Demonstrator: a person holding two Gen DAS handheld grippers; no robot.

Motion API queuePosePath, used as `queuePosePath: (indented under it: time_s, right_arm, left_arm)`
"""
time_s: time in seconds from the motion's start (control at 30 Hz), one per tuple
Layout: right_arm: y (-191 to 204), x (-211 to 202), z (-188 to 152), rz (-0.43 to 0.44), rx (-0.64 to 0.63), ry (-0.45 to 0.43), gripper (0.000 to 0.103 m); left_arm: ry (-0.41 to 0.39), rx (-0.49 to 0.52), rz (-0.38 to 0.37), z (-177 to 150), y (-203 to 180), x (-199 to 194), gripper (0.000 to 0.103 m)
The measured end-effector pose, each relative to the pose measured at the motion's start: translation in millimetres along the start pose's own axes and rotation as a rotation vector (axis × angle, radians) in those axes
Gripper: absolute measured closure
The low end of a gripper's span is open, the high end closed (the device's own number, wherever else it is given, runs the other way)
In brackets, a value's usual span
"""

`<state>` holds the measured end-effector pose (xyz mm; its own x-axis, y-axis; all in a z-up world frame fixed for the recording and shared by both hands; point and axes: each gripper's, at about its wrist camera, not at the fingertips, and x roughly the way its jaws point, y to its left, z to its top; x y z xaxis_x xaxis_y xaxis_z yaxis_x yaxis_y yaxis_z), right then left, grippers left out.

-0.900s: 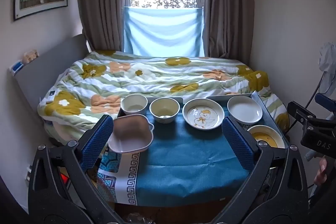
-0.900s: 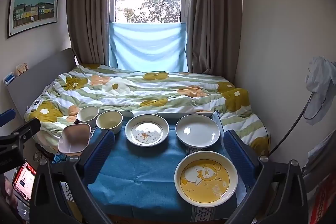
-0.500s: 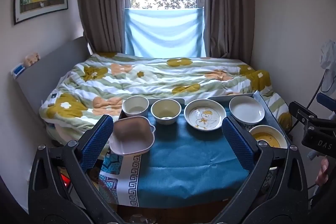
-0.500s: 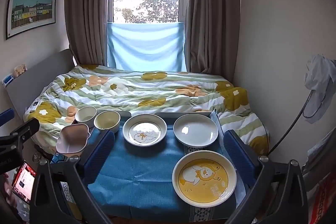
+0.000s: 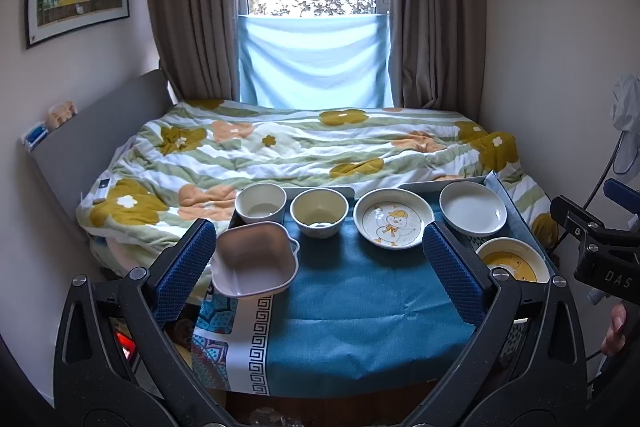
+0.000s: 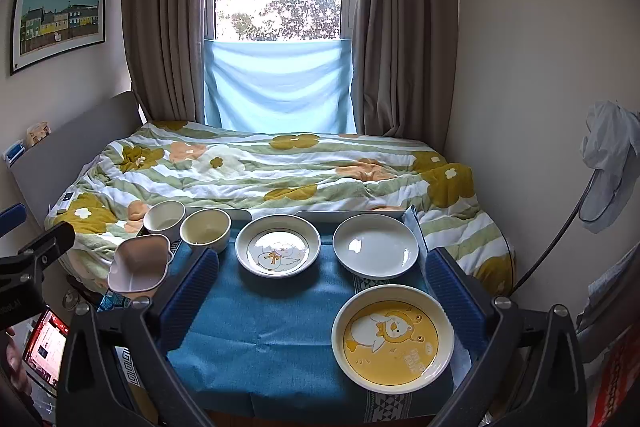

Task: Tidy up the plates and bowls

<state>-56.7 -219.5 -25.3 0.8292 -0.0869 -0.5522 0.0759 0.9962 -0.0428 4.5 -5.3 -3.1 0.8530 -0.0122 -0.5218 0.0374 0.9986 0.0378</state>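
Note:
On a blue-clothed table (image 5: 360,303) stand a pink square bowl (image 5: 254,259), a white bowl (image 5: 260,205), a cream bowl (image 5: 319,211), a duck-print plate (image 5: 394,223), a plain white plate (image 5: 473,207) and a yellow duck plate (image 6: 394,339). My left gripper (image 5: 320,267) is open and empty, held back from the table's near edge, its left pad beside the pink bowl. My right gripper (image 6: 320,293) is open and empty, its right pad next to the yellow plate. The same dishes show in the right wrist view: pink bowl (image 6: 138,263), duck-print plate (image 6: 278,251), white plate (image 6: 376,245).
A bed with a flowered quilt (image 5: 304,151) lies just behind the table. Curtains and a window are at the back. A wall is close on the right. A lit screen (image 6: 44,343) sits low on the left.
Both grippers have drifted slightly back and up, so the dishes sit a little lower and smaller in view. Nothing was grasped or moved.

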Motion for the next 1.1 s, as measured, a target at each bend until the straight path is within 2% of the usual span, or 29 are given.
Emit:
queuePosePath:
  time_s: [1.1]
  right_arm:
    - [0.0, 1.6, -2.2, 0.006, 0.000, 0.003, 0.000]
  left_arm:
    - [0.006, -0.008, 0.012, -0.7, -1.6, -5.0, 0.000]
